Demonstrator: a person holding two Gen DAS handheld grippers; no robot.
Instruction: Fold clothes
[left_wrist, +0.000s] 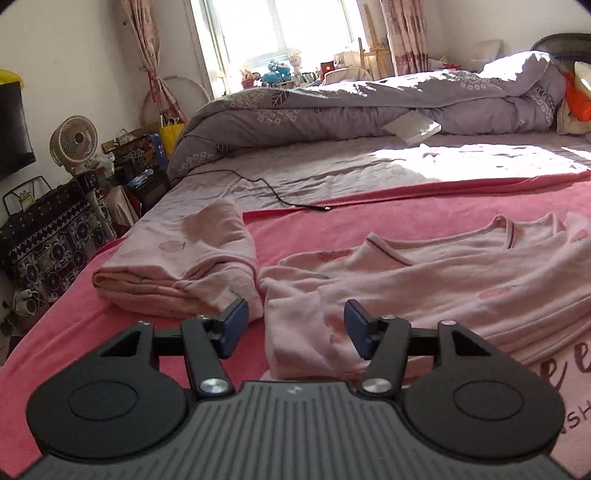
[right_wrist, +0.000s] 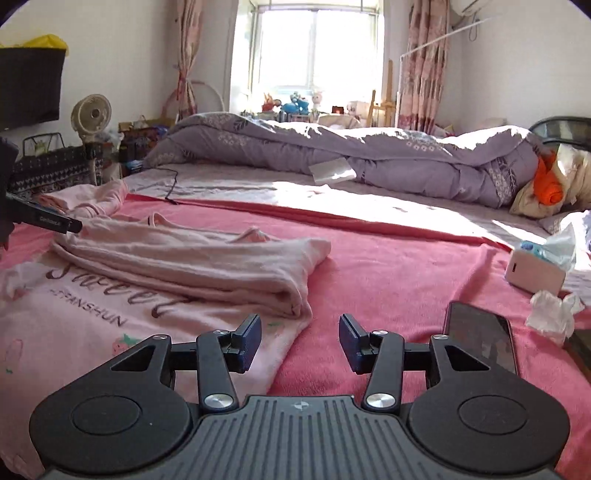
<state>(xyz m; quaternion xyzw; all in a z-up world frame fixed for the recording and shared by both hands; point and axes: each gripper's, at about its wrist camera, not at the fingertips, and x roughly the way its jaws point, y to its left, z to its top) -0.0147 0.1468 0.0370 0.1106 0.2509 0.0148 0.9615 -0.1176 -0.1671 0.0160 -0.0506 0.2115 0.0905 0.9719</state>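
Pink top (left_wrist: 424, 280) on blanket (right_wrist: 388, 266), folded garment (left_wrist: 177, 266) beside, phone (right_wrist: 480, 336) near right gripper (right_wrist: 300, 341)

Left wrist view: you look low and close over the pink blanket (left_wrist: 406, 221), along the left gripper (left_wrist: 291, 328), toward the window (left_wrist: 284, 26). Right wrist view: same low height and heading along the right gripper (right_wrist: 300, 341), set further right, beside a phone (right_wrist: 480, 336). Shared: pink top (left_wrist: 443, 273) (right_wrist: 177, 258), quilt (left_wrist: 332, 107) (right_wrist: 332, 151), fan (left_wrist: 75, 142) (right_wrist: 91, 114), window (right_wrist: 317, 48).
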